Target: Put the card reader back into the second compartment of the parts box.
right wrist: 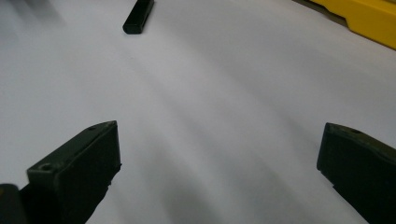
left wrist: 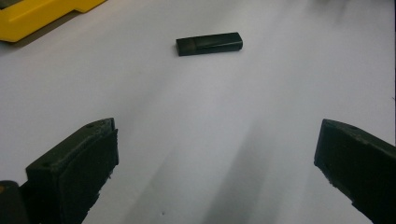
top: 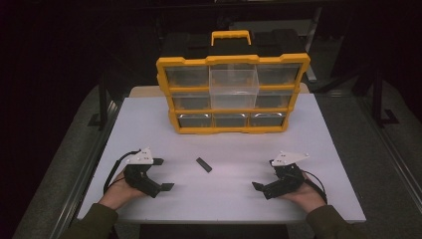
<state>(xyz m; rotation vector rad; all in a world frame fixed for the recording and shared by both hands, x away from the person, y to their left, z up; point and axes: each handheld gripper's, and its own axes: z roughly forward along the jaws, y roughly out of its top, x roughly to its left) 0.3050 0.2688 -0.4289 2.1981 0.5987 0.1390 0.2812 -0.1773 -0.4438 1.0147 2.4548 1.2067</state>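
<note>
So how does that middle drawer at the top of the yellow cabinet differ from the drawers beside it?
The top middle drawer is pulled out toward the person, while the top left drawer sits pushed in, flush with the yellow cabinet. The pulled-out one shows its full clear walls and hangs in front of the row below; the top left drawer shows just its front face. Both are clear plastic, and both look empty.

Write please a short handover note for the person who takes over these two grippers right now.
Left gripper: jaws open, holding nothing, resting on the white table.
Right gripper: jaws open, holding nothing, also low on the table.
Small black stick: lies flat between the grippers, untouched.
Yellow drawer organizer: stands at the far side, with the clear top middle drawer pulled out.
Done: drawer open. Left: probably pick up the stick and put it in that drawer.
</note>
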